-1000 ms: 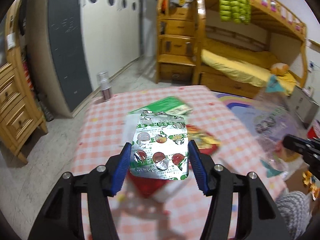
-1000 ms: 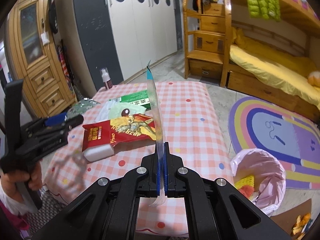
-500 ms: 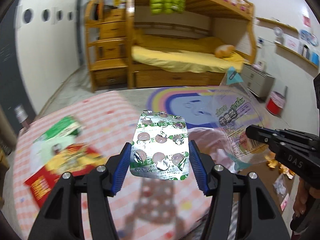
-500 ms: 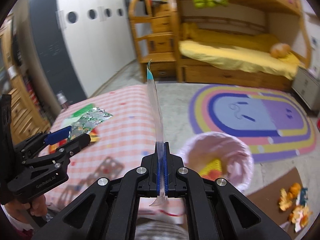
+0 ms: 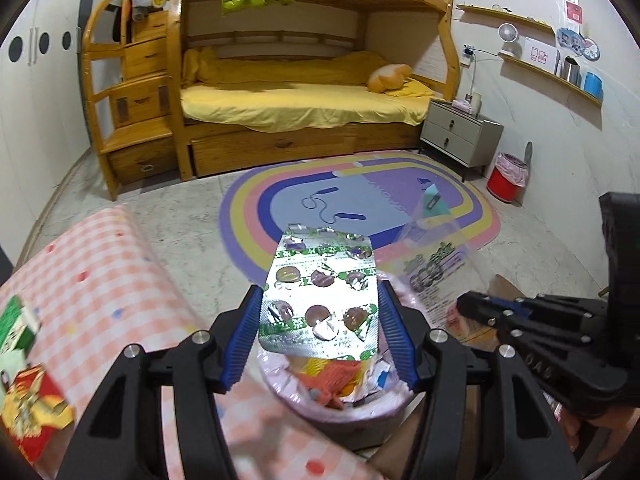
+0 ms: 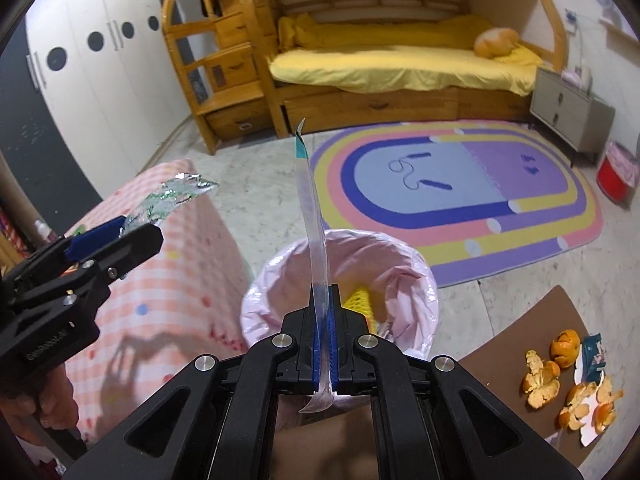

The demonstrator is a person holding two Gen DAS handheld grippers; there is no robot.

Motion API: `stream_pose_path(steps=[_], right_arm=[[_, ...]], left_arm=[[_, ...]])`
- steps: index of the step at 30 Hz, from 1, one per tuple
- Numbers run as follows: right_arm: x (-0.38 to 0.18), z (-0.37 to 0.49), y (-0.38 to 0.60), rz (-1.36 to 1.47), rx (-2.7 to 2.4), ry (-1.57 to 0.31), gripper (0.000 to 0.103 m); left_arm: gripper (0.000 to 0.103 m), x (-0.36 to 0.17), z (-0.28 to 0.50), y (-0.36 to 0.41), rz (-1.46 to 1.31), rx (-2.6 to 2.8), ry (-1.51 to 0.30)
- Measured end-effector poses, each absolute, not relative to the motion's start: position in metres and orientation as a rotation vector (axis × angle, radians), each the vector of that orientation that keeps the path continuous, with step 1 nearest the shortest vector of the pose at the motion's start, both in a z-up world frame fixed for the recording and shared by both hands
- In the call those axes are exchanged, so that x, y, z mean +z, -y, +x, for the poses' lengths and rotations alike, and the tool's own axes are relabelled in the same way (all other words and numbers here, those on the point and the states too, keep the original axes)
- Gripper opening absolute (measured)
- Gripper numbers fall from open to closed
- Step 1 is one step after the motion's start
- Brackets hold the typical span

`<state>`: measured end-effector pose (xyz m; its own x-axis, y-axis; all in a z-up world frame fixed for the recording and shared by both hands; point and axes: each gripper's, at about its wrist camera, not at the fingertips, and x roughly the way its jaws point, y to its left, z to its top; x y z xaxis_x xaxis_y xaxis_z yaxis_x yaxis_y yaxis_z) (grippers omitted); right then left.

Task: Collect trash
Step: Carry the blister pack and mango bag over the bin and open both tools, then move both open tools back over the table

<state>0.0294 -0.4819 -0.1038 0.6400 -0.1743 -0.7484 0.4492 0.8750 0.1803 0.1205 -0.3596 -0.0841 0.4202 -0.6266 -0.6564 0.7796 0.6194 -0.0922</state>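
Observation:
My left gripper [image 5: 320, 294] is shut on a silver blister pack [image 5: 320, 268] with green print, which sticks up between the blue pads. Directly beneath it stands a bin with a pink liner [image 5: 340, 416], with orange and yellow scraps inside. My right gripper [image 6: 325, 312] is shut on a thin clear plastic wrapper [image 6: 310, 208] with a teal corner, held edge-on above the same bin [image 6: 400, 264]. In the left wrist view the right gripper [image 5: 466, 303] and its wrapper [image 5: 432, 268] come in from the right. In the right wrist view the left gripper [image 6: 120, 232] and blister pack [image 6: 176, 194] are at the left.
The table with a pink checked cloth [image 5: 100, 272] lies left of the bin, with a red snack bag [image 5: 32, 412] and a green box [image 5: 16, 320] on it. Orange peels [image 6: 560, 376] lie on a brown board at the right. A rainbow rug [image 6: 460, 184] and bunk bed lie beyond.
Both grippers have swung from over the table to above the pink-lined bin, each still gripping its item. The table has slid to the left of both views.

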Motion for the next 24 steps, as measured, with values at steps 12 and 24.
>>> stream_pose_path(steps=[12, 24], right_arm=[[-0.116, 0.033, 0.497, 0.442, -0.403, -0.806, 0.038], [-0.055, 0.014, 0.412, 0.363, -0.232, -0.740, 0.038]], left_arm=[[0.079, -0.079, 0.142, 0.326, 0.199, -0.791, -0.710], [0.083, -0.052, 0.106, 0.207, 0.177, -0.582, -0.677]])
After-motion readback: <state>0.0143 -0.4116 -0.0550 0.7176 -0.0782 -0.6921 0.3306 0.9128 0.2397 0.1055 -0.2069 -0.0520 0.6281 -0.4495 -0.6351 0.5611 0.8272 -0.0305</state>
